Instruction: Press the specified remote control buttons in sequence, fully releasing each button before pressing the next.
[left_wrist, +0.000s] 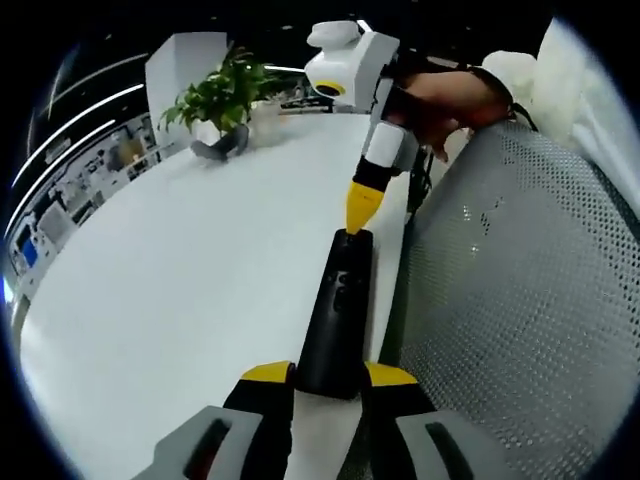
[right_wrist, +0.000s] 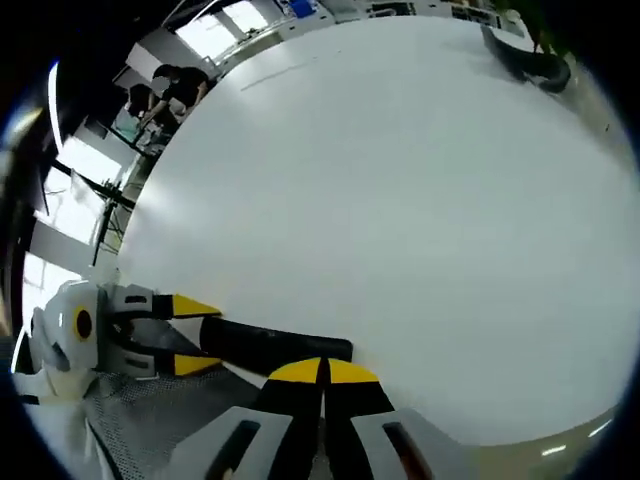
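remote (left_wrist: 338, 320) clamped in left tool (left_wrist: 330, 377), right tool (right_wrist: 322, 371) closed, tip on remote's far end

Long black remote control (left_wrist: 337, 318) (right_wrist: 275, 345), lying flat along the white table's (left_wrist: 190, 270) edge (buttons indistinct)

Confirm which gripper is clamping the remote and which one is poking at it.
The left gripper clamps the black remote by its near end. The right gripper, jaws closed, has its yellow tip at the far end.

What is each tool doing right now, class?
Left tool: shut on the remote control.
Right tool: shut, holding nothing, tips at the remote's far end.
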